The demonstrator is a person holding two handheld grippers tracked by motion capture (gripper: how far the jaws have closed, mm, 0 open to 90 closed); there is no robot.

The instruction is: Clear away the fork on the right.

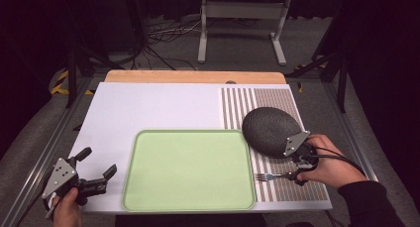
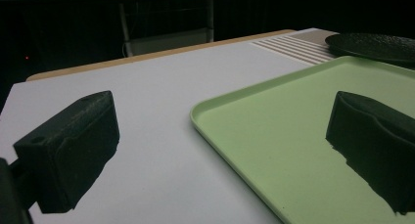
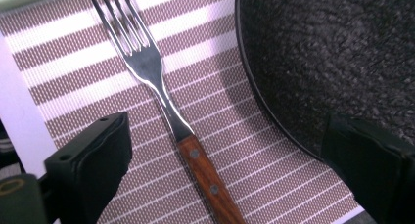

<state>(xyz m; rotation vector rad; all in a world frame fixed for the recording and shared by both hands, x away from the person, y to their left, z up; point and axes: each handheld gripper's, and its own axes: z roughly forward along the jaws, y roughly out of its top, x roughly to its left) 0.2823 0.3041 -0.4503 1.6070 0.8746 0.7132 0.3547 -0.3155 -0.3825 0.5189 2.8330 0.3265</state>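
— Fork, steel w/ brown wooden handle (image 3: 164, 94): where's it?
— On your striped placemat (image 3: 73, 82), beside the dark round plate (image 3: 333, 53). Your right gripper (image 3: 225, 160) straddles its handle, jaws wide, not touching.
— Left gripper (image 2: 222, 155)?
— Wide too, at the green tray (image 2: 274, 131) edge.

Tray (image 1: 188, 168) pale green; plate (image 1: 271, 131) speckled black; placemat (image 1: 237, 107) brown-white striped.

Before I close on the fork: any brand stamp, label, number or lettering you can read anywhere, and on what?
None can be read: the fork shows bare metal and a wooden handle with two rivets, and no stamp.
The dark plate, the green tray and the striped placemat carry no lettering.
The right gripper has no readable marking.
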